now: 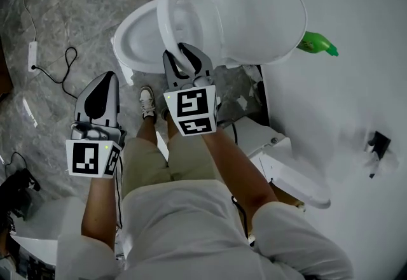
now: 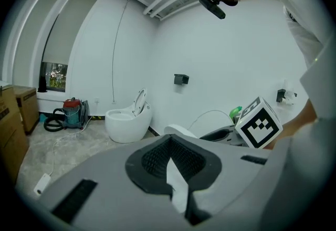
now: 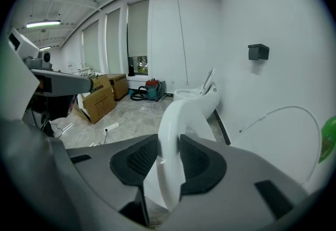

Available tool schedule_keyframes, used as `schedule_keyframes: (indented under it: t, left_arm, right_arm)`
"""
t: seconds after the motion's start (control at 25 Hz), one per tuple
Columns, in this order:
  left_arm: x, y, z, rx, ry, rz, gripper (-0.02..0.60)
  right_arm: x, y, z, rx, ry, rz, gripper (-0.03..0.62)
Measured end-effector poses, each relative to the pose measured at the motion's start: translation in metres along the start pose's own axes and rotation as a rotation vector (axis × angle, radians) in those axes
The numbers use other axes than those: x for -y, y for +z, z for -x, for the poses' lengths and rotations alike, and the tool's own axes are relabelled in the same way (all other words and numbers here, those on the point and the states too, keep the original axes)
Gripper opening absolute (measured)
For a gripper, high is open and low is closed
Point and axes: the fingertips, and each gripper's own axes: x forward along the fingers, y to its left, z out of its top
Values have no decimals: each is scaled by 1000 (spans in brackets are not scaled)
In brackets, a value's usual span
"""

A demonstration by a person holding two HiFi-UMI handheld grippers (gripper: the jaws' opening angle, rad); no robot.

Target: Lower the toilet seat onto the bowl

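Toilet seat point(image 1: 181, 11) is tilted up off the bowl point(image 1: 137, 43), somewhere between upright and down. The lid point(image 1: 261, 14) leans back behind it toward 3 o'clock in the head view. The whole toilet sits at 12 o'clock from the person's legs, and from up there the bowl only shows its plain white inside.

The gripper views give you the rest of the room, which the head view doesn't. There's a second toilet point(image 2: 126, 122) along the wall with its lid raised. There are cardboard boxes point(image 3: 100, 101) at 9 o'clock in the right gripper view (can't see into them) and a red vacuum point(image 2: 73, 112) on the floor near that second toilet.

The right gripper point(image 1: 181, 62) is clamped on the seat's rim at about 6 o'clock of the ring. Its own view shows what the head view can't: the white rim runs up between the two black pads, with both pads against it.

The left gripper point(image 1: 108, 81) hangs at 8 o'clock of the bowl, well apart from it, with its jaws together and nothing in them.

Smaller stuff:
- A green spray bottle point(image 1: 316, 45) sits just beside the lid at 3 o'clock. In the right gripper view it's only a green blur at the edge.
- A white power strip point(image 1: 32, 56) with its cable lies on the marbled floor at 9 o'clock, and only the head view shows it.
- A little black box point(image 3: 258, 52) is on the wall.
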Motion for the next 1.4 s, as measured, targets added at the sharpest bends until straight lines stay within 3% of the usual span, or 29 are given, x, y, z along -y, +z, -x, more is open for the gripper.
schedule_keyframes:
  t: [0.76, 1.4]
  left_arm:
    - [-42, -43, 26, -44, 99, 63, 6]
    - [-66, -67, 40, -74, 153, 90, 6]
  right_arm:
    - [-67, -24, -48, -77, 161, 53, 144]
    - [-105, -49, -84, -133, 247, 76, 141]
